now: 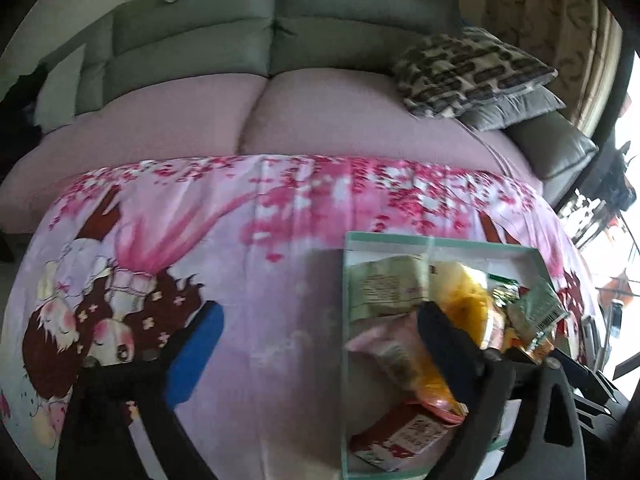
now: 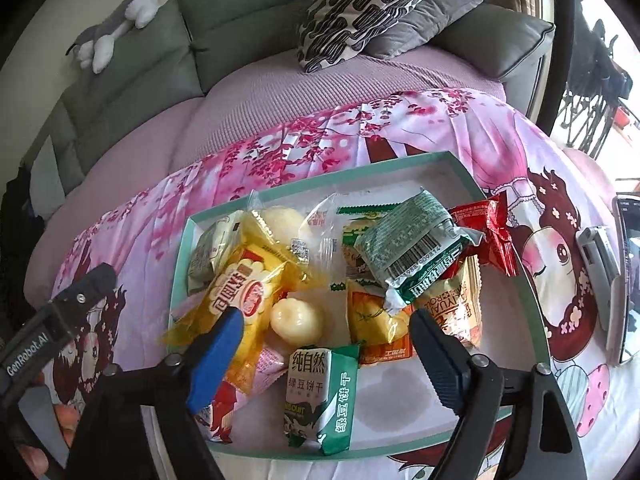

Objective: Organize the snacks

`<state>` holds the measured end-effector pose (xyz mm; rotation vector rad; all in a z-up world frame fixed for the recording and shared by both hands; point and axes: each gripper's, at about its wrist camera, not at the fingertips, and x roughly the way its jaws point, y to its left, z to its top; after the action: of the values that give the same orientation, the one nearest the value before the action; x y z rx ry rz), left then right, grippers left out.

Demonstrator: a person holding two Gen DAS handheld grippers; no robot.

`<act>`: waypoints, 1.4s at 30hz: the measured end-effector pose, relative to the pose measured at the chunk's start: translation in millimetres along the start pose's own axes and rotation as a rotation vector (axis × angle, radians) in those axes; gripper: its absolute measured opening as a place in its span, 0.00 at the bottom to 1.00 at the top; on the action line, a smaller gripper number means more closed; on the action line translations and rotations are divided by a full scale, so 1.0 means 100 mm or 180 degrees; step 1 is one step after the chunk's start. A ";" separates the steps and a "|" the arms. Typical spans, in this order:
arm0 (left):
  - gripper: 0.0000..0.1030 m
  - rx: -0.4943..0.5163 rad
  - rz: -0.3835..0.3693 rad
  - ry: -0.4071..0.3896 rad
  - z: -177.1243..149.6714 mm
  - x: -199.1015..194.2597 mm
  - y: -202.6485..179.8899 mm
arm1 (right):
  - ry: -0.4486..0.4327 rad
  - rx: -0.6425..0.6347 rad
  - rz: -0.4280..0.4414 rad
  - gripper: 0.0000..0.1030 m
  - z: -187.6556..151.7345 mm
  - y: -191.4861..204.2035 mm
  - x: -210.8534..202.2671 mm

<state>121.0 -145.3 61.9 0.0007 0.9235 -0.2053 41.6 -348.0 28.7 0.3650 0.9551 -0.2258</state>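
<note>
The snack packets (image 2: 320, 280) look like glossy, crinkled plastic film lying in a smooth, matt cardboard tray (image 2: 516, 276). Under it, the printed cloth (image 2: 420, 128) has a soft sheen and creases. At the upper left of the frame, the sofa back (image 2: 160, 48) is matt woven fabric.

Black hand-held gripper (image 2: 324, 340), blue finger pads (image 2: 216, 360), silver screws

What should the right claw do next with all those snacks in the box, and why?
Probably lower the right claw a little onto the round pale bun. Its jaws are open and empty, hanging just above the pile in the teal box, and the bun sits between the fingertips with nothing lying on top of it. The left claw is open too, off to the side over the cloth.
</note>
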 end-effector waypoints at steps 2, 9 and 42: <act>0.97 -0.0062 0.0076 -0.0029 -0.01 -0.02 0.09 | -0.0016 -0.0010 0.0013 1.00 -0.02 0.01 0.00; 0.97 -0.0140 0.0347 -0.0025 -0.16 -0.08 0.34 | -0.0055 -0.0069 0.0002 1.00 -0.12 0.09 -0.02; 0.97 -0.0187 0.0977 0.0416 -0.85 -0.26 0.57 | -0.0021 -0.0301 -0.0045 1.00 -0.71 0.15 -0.26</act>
<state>48.4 -77.4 25.9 0.1019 1.0462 0.1082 -21.6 -304.5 16.3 0.2707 0.9587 -0.1940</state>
